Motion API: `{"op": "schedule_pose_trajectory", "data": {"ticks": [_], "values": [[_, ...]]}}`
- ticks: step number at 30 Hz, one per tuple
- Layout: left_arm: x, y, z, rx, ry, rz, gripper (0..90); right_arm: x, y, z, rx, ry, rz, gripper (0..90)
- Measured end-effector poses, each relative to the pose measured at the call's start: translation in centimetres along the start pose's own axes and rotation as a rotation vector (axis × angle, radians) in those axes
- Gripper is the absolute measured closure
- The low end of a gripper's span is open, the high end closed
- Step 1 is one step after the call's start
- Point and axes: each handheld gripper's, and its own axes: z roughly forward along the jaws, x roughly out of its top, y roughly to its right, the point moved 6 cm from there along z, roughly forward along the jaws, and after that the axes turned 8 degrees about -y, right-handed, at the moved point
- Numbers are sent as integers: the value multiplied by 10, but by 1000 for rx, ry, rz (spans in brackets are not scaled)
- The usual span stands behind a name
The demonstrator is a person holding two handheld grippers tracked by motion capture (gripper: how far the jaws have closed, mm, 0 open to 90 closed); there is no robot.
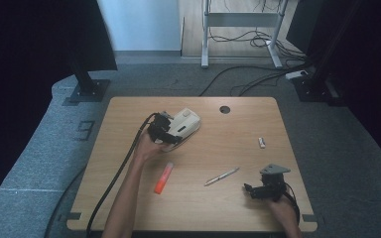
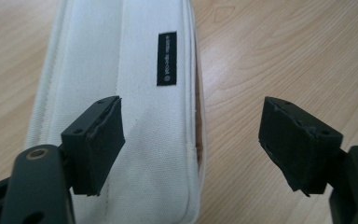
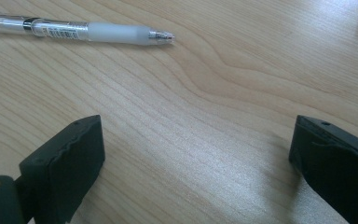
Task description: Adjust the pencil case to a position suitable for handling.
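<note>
The white fabric pouch (image 2: pixel 121 107) is seen lying flat on the tabletop (image 1: pixel 228 148), with the left tongs (image 2: pixel 191 140) spread wide and straddling its right-hand seam (one jaw over the cloth, the other over bare wood beside the pouch). If closed from here, only a thin fold may be pinched and the pouch dragged or dropped. The right tongs (image 3: pixel 196 158), also spread, are held idle well away from the pouch, near the pen (image 3: pixel 74 31).

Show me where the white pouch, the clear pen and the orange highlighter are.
white pouch (image 2: pixel 121 93): left gripper view, on its flat fabric top beside the black label.
clear pen (image 3: pixel 116 33): right gripper view, on its frosted grip near the tip.
orange highlighter (image 1: pixel 163 179): high view, on the middle of its body.
</note>
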Motion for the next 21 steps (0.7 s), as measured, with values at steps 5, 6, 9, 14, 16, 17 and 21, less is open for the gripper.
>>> {"op": "schedule_pose_trajectory", "data": {"ticks": [5,6,9,14,16,17,21], "values": [[-6,-7,13,36,-39,-10,232,0,0,0,0,0,0,31],[-8,-9,15,58,-38,-16,239,0,0,0,0,0,1,31],[-15,-12,20,39,-34,-40,280,0,0,0,0,0,1,31],[-24,-14,20,46,-20,-42,354,0,0,0,0,-1,2,31],[-26,-14,21,64,-24,-37,399,0,0,0,1,-2,3,31],[-26,-13,21,73,-27,-36,414,0,0,0,1,-2,3,31],[-28,-10,24,130,-37,-5,467,0,0,0,1,-2,3,31]]}}
